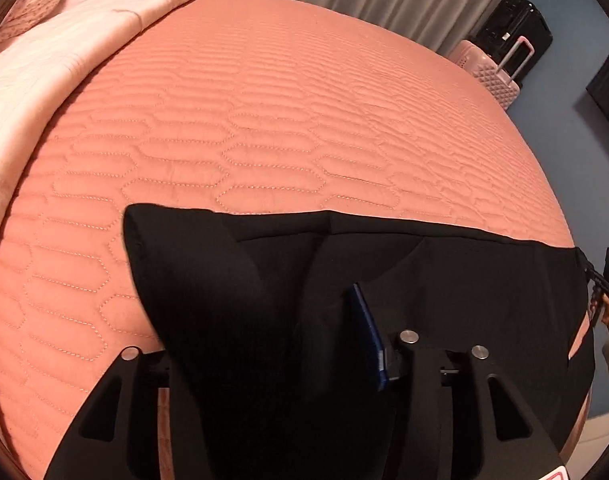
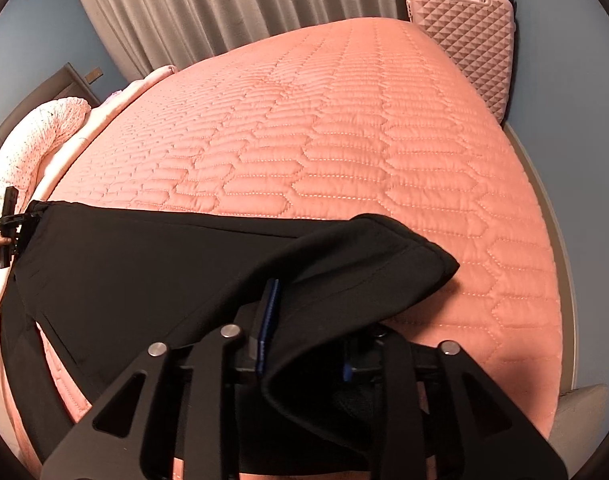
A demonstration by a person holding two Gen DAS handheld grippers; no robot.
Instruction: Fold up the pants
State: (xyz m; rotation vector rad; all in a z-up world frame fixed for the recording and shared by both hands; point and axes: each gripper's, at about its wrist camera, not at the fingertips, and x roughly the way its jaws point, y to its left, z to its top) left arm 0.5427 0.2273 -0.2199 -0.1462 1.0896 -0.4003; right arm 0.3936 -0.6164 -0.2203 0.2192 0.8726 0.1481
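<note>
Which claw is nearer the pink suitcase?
Right. The pink suitcase stands past the bed's far right corner, on the right claw side of the black pants. The left claw holds the pants' opposite end, toward the pillows.

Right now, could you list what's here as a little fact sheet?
surface: pink quilted bed
garment: black pants, stretched along the near edge
left gripper: pants between its fingers; grip unclear
right gripper: pants draped between its fingers; grip unclear
background: curtain, pink suitcase
</note>
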